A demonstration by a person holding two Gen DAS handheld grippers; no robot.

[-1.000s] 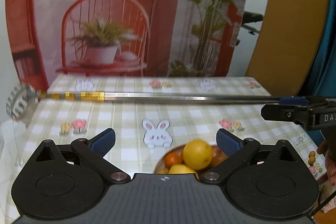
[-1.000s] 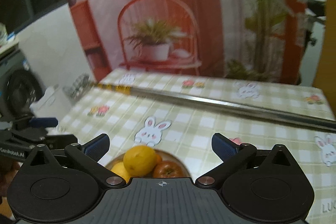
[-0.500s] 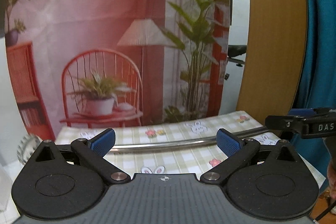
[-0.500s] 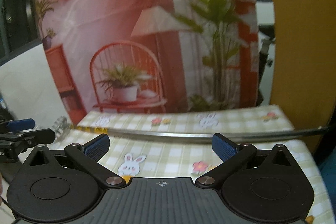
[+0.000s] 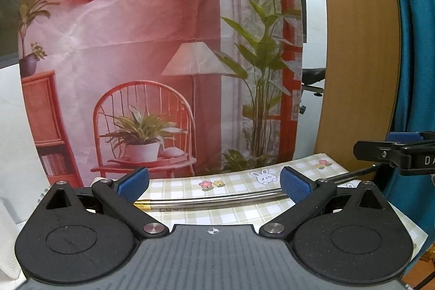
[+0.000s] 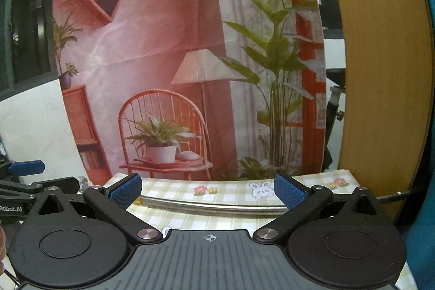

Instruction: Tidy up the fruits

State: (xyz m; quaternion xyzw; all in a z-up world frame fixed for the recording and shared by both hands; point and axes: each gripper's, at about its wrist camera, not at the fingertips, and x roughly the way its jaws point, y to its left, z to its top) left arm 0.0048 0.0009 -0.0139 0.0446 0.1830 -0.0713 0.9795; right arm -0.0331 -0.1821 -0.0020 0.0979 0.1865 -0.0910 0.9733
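A printed backdrop [image 5: 163, 45] fills both wrist views beyond the fingers. Below it, the checked table [image 6: 233, 189] carries a metal rod [image 5: 217, 199] lying crosswise between the fingertips. Left gripper [image 5: 214, 181] and right gripper [image 6: 208, 190] stand with fingers wide apart, empty. No fruit shows; judged step: pre-reach. Next, both must tilt downward to find it.

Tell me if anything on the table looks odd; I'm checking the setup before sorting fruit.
One thing: a long metal rod with a gold band at its left end lies across the checked tablecloth, which seems out of place for fruit sorting. No fruit is in view. Both grippers, left and right, are open and empty.
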